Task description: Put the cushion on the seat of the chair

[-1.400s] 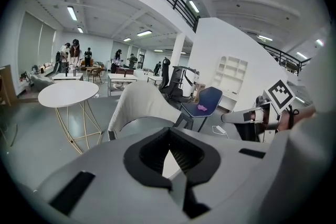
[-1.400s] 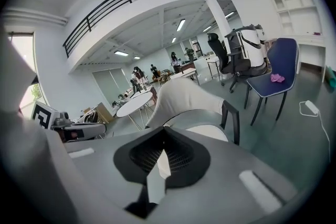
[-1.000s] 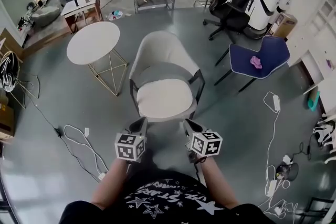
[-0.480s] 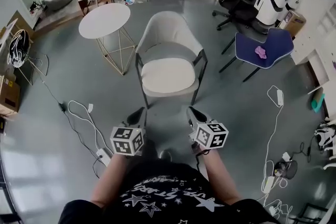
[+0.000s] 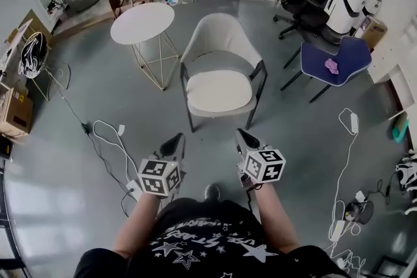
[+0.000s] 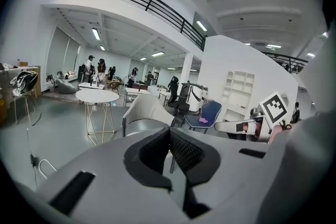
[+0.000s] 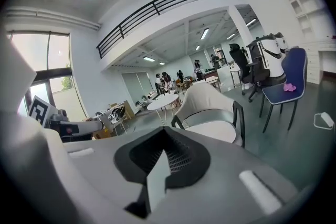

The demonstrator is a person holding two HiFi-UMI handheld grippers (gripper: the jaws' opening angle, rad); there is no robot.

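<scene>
– Where's the cushion (image 5: 219, 90)?
– Flat on the chair (image 5: 218, 36) seat, reaching its front edge.
– Fingers?
– Left gripper (image 5: 173, 144) and right gripper (image 5: 245, 139): both clenched, nothing between them.

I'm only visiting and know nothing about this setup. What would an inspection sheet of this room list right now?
Surface: grey glossy floor.
Job's things: pale cushion lies flat on the seat of the grey chair.
Clutter: round white table to the left of that chair; blue chair to the right, with a pink thing on it.
Grippers: left gripper and right gripper are both shut and empty, held short of the grey chair.
Cables: white cable loops on the floor at left; another at right.
Surroundings: open hall with desks, a black office chair and people at the far end.
</scene>
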